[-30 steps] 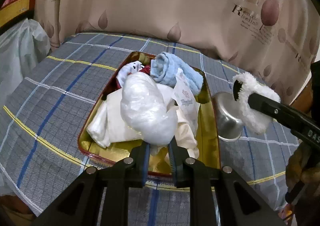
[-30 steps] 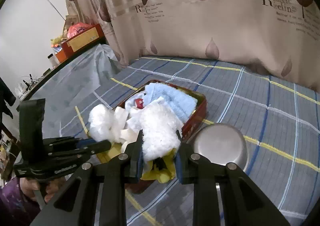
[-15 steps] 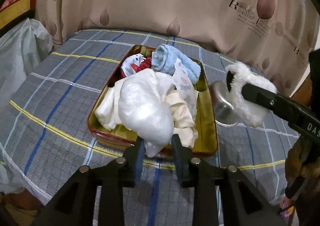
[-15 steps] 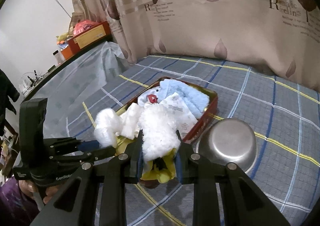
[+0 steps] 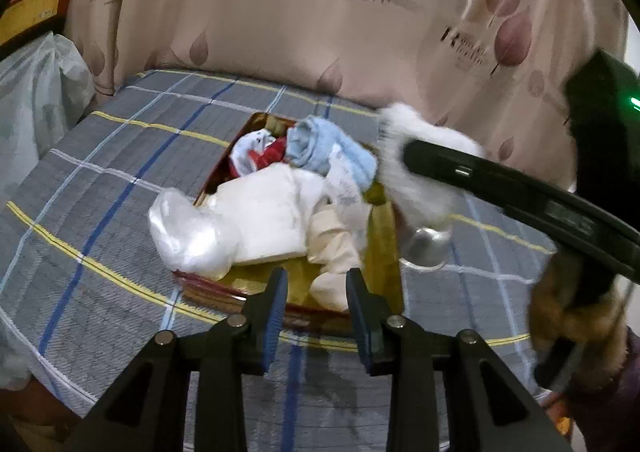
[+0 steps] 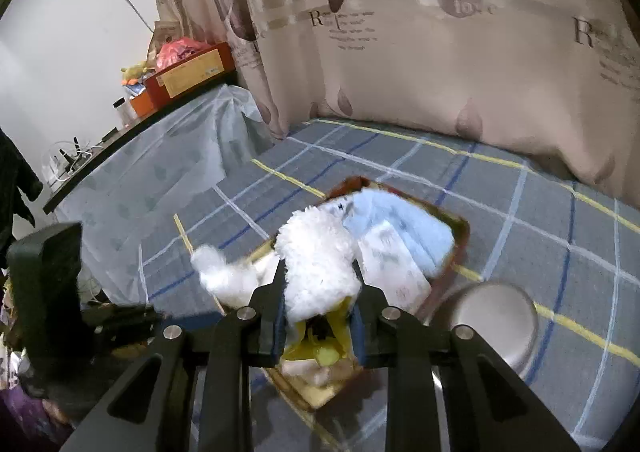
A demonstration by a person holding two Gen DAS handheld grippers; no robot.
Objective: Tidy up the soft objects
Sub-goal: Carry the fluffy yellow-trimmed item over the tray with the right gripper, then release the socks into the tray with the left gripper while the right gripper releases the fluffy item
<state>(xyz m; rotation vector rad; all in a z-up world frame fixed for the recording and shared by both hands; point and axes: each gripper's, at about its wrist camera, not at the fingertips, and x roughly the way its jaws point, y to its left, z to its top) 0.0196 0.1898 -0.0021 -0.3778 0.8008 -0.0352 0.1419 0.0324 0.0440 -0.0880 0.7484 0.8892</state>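
Note:
A red-rimmed gold tray (image 5: 224, 292) on the plaid bed holds a rolled blue towel (image 5: 320, 149), a folded white cloth (image 5: 268, 215), cream fabric and a small red-and-white item. A white plastic bag (image 5: 188, 236) slumps over the tray's left front rim. My left gripper (image 5: 316, 284) stands open just in front of the tray, nothing between its pads. My right gripper (image 6: 318, 292) is shut on a fluffy white plush toy (image 6: 320, 264) with a yellow part underneath, held above the tray's right side. The same plush toy (image 5: 416, 195) is blurred in the left wrist view.
A steel bowl (image 6: 494, 316) sits on the bed just right of the tray. A patterned curtain (image 5: 320, 11) backs the bed. Plastic-covered furniture (image 6: 140, 179) with boxes stands to the left. A person's hand (image 5: 576, 304) holds the right gripper.
My left gripper opened, let go of the white plastic bag and backed off; the bag now rests on the tray's left front rim. My right gripper carried the plush toy over the tray.

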